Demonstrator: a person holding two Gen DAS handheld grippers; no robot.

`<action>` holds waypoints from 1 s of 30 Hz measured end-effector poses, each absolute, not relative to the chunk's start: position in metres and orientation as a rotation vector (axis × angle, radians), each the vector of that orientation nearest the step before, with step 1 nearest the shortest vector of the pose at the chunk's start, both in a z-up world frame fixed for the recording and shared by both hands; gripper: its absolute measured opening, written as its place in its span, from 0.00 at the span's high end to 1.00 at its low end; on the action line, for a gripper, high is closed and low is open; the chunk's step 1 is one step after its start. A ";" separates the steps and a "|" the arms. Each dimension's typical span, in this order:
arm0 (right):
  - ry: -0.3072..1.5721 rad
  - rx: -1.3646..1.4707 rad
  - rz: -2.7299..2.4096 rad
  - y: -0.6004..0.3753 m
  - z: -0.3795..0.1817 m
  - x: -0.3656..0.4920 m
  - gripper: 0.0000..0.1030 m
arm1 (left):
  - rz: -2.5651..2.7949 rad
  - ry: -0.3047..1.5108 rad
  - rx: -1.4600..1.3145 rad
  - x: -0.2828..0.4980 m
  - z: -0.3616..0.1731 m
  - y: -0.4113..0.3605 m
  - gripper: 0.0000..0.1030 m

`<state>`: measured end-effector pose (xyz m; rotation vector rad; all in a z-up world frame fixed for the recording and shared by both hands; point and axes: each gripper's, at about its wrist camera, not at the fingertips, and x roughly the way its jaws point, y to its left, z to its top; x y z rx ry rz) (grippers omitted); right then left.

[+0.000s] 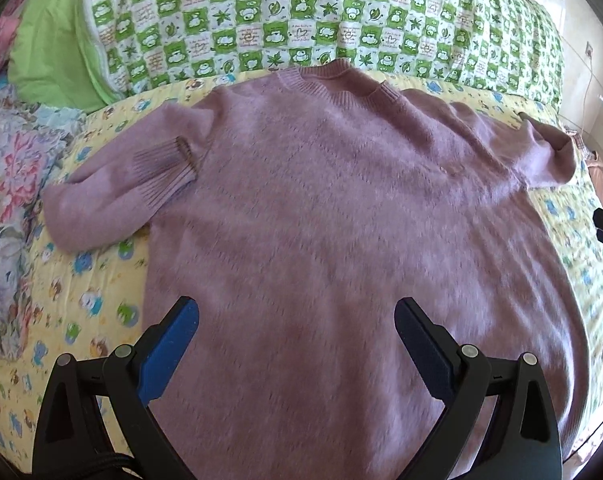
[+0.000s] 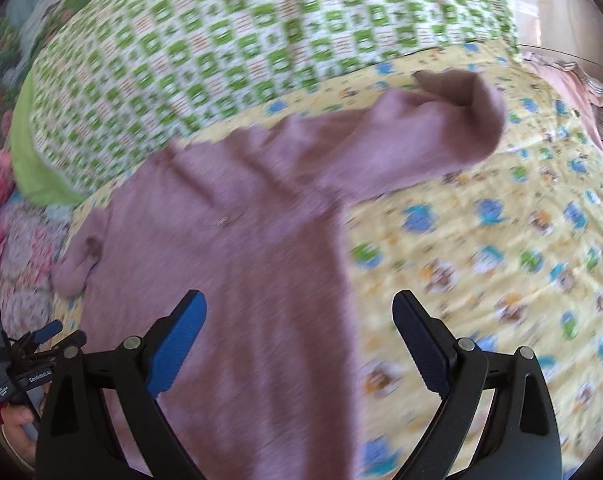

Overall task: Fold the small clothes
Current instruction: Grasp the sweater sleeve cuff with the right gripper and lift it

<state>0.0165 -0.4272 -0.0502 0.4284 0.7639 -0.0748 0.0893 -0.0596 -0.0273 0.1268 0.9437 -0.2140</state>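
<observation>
Sweater (image 1: 333, 208): flat on bed (image 1: 101, 320), collar at 12 o'clock; left gripper (image 1: 297, 320) over hem, right gripper (image 2: 299, 312) at its edge, both spread, empty.

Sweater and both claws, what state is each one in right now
sweater: spread flat on the bed, unfolded
left sleeve: doubled back, cuff on top
right sleeve: stretched outward, end curled
left claw: open, empty
right claw: open, empty

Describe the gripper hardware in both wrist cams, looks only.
Left gripper and right gripper match: black plastic frames, silver pivot pins, two wedge fingers with ribbed blue pads. A black braided cable runs by the left one. White lettering, unreadable, marks the left handle.
</observation>
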 end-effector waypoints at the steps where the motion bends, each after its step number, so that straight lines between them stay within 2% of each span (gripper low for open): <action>1: 0.754 0.430 -0.095 -0.440 -0.051 0.021 0.08 | -0.213 0.944 0.128 0.097 -0.027 -0.063 0.04; 12: 0.646 0.554 -0.297 -0.606 -0.052 0.086 0.08 | -0.225 0.933 0.117 0.185 -0.019 -0.100 0.04; 20: 0.743 0.834 -0.288 -0.699 -0.098 0.145 0.09 | -0.238 0.983 0.064 0.242 -0.035 -0.114 0.04; 21: 0.751 0.877 -0.256 -0.702 -0.105 0.149 0.17 | -0.245 1.000 0.050 0.248 -0.038 -0.115 0.04; 22: 0.755 0.906 -0.225 -0.701 -0.110 0.151 0.40 | -0.259 1.019 0.035 0.254 -0.043 -0.116 0.04; 23: 0.761 0.918 -0.200 -0.698 -0.112 0.154 0.54 | -0.260 1.037 0.029 0.259 -0.049 -0.116 0.04; 24: 0.760 0.897 -0.203 -0.692 -0.108 0.155 0.64 | -0.257 1.051 0.025 0.263 -0.053 -0.116 0.04; 27: 0.659 0.779 -0.147 -0.655 -0.069 0.150 0.77 | -0.247 1.079 0.008 0.267 -0.062 -0.114 0.04; 30: 0.557 0.634 0.001 -0.596 -0.017 0.148 0.79 | -0.251 1.082 -0.034 0.261 -0.057 -0.105 0.04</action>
